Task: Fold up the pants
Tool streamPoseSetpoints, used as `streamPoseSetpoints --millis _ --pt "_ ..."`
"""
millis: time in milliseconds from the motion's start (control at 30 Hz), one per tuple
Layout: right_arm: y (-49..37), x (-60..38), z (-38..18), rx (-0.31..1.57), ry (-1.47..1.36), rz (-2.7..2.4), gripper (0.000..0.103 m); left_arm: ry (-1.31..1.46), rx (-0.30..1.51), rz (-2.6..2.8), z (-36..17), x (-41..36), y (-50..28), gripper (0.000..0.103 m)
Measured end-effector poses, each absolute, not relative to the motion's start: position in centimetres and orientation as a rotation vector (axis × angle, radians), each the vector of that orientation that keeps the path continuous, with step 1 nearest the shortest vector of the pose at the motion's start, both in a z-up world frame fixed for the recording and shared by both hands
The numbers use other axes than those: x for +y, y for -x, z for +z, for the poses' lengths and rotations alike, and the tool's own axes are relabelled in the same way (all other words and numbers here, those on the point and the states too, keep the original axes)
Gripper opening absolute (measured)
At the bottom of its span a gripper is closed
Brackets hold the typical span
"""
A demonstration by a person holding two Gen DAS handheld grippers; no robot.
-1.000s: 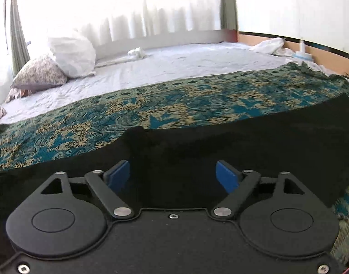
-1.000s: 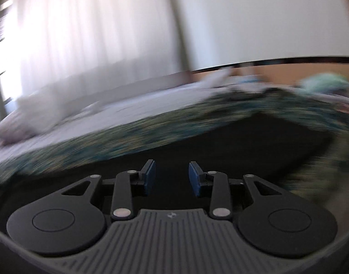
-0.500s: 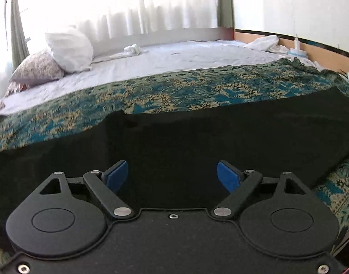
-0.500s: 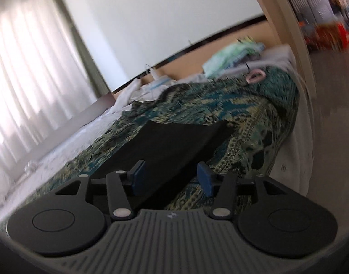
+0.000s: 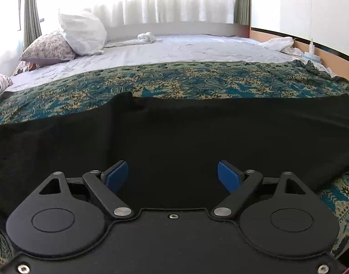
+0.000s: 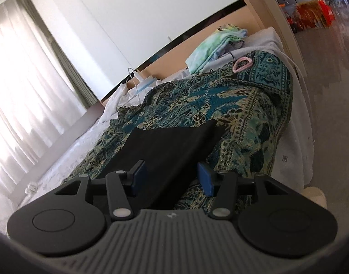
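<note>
Ahead of both tools, black pants (image 5: 197, 137) flat on patterned bedspread (image 5: 197, 80); left tool (image 5: 173, 174), right tool (image 6: 172, 175) spread, empty.

Left gripper (image 5: 173, 174): jaws spread wide, level, nothing between the blue pads.
Right gripper (image 6: 171, 178): jaws parted, view tilted, nothing clamped.

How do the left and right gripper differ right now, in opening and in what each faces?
The left gripper gapes wider than the right gripper. The left gripper faces the broad middle of the black pants; the right gripper faces their narrow end on the patterned blanket. Both are open and hold nothing.
</note>
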State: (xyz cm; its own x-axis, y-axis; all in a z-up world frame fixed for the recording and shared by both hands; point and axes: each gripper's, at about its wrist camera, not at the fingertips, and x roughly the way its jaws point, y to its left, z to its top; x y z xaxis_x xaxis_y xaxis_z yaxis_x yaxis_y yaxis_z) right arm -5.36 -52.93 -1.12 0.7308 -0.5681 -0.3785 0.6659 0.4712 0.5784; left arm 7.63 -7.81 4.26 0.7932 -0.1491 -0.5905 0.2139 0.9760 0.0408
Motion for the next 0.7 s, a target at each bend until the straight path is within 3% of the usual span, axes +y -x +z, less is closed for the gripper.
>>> streamPoseSetpoints --millis 167,533,700 --pt "4.5 -54.4 -1.3 0.145 -0.816 -0.785 0.066 -0.107 0.659 -0.157 3.1 -7.7 -8.1 0.086" --pt "1.9 -57.8 -1.2 0.245 -0.811 -0.732 0.068 -0.061 0.634 -0.142 1.6 -7.3 -8.1 0.098" --pt "-0.9 -57.7 -0.5 0.404 -0.591 -0.666 0.069 -0.049 0.591 -0.149 1.0 -7.2 -7.5 0.099"
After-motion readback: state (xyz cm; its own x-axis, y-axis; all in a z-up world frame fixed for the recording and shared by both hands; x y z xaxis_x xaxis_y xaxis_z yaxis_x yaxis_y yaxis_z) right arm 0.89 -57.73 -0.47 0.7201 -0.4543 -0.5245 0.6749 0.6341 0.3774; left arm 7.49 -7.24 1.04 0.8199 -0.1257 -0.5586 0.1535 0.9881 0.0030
